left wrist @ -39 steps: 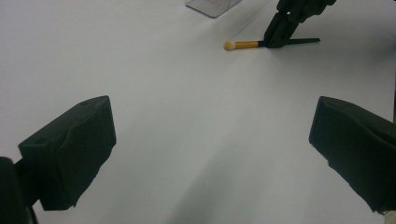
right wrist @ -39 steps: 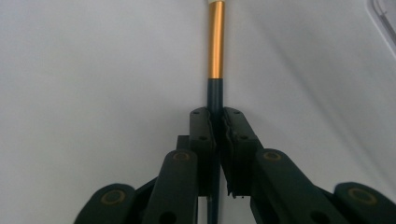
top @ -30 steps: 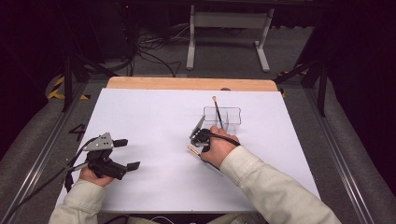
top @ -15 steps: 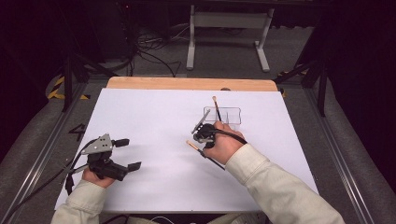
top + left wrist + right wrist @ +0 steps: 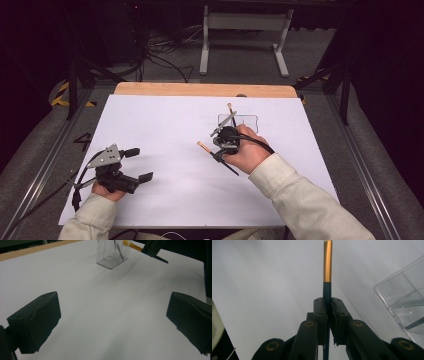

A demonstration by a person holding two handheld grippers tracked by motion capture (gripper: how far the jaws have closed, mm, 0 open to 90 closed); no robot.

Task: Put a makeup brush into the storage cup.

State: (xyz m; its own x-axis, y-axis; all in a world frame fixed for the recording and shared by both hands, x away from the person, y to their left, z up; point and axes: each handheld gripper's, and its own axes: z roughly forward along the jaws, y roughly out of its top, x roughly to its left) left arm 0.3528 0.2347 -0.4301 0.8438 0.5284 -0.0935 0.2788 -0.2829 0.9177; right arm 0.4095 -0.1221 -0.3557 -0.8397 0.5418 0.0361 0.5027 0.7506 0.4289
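My right gripper (image 5: 223, 142) is shut on a slim brush (image 5: 206, 150) with a black handle, a gold ferrule and a pale tip, held in the air just in front of a clear plastic box (image 5: 246, 122). The box holds two other slim tools that lean out of it. In the right gripper view the jaws (image 5: 328, 302) clamp the black handle, the brush (image 5: 327, 262) points ahead and the box (image 5: 404, 297) lies to the right. At the near left, my left gripper (image 5: 140, 164) rests open with nothing between its jaws (image 5: 112, 325); farther off it sees the box (image 5: 112, 255) and the brush (image 5: 133, 246).
A white sheet (image 5: 165, 130) covers the table, with a wooden strip (image 5: 200, 90) along its far edge. Behind the table stand a metal frame (image 5: 245, 30) and cables (image 5: 160, 55) on the floor. Rails run along both sides.
My right hand has risen and moved away from me toward the clear box, carrying the brush. The left hand and its gripper have stayed still.
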